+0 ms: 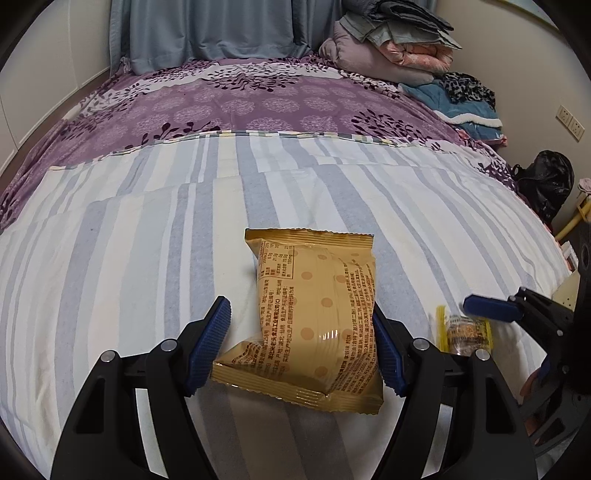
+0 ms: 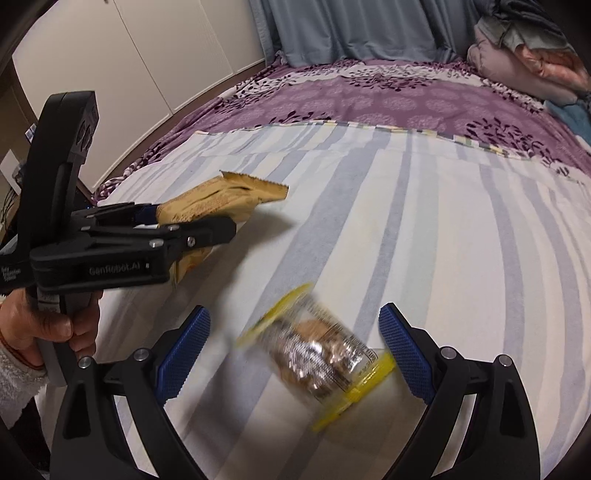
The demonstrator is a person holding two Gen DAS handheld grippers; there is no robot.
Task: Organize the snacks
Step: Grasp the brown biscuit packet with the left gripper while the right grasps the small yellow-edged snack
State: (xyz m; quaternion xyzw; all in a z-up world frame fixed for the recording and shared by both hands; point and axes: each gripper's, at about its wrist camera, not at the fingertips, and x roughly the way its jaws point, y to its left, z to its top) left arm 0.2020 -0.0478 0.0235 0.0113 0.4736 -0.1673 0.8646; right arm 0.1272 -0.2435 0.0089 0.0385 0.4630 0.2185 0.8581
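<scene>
A: Bedroom. Bed (image 1: 110,258) under a striped sheet, purple floral cover behind it, curtain (image 1: 207,29) at the head, folded bedding (image 1: 391,44) stacked in the far corner. 2 snacks in view, no box or tray for them.

B: Start at the left.

A: Left gripper (image 1: 301,345) is clamped on the tan packet (image 1: 317,317). The right pad presses its side. The left pad appears to stand off the body, meeting only the lower corner, though the packet hides the contact. From the right wrist view the packet (image 2: 207,206) sits off the sheet and juts forward from the jaws, with its shadow on the sheet beneath.

B: Is the grip sound?

A: Marginal, in my judgement. The pouch is puffed and slick. Carry it level, without swinging, and set it down before letting go.

B: And the right?

A: Right gripper (image 2: 295,354) is spread wide and holding nothing. The clear, yellow-ended packet (image 2: 321,354) lies on the sheet between its pads, slantwise and blurred. I cannot confirm contact.

B: Recommendation?

A: Turn the wrist so the pads face the long sides, lower until they straddle the middle, then close gently. The film will crush. Keep the 2 grippers apart, since they stand close.
</scene>
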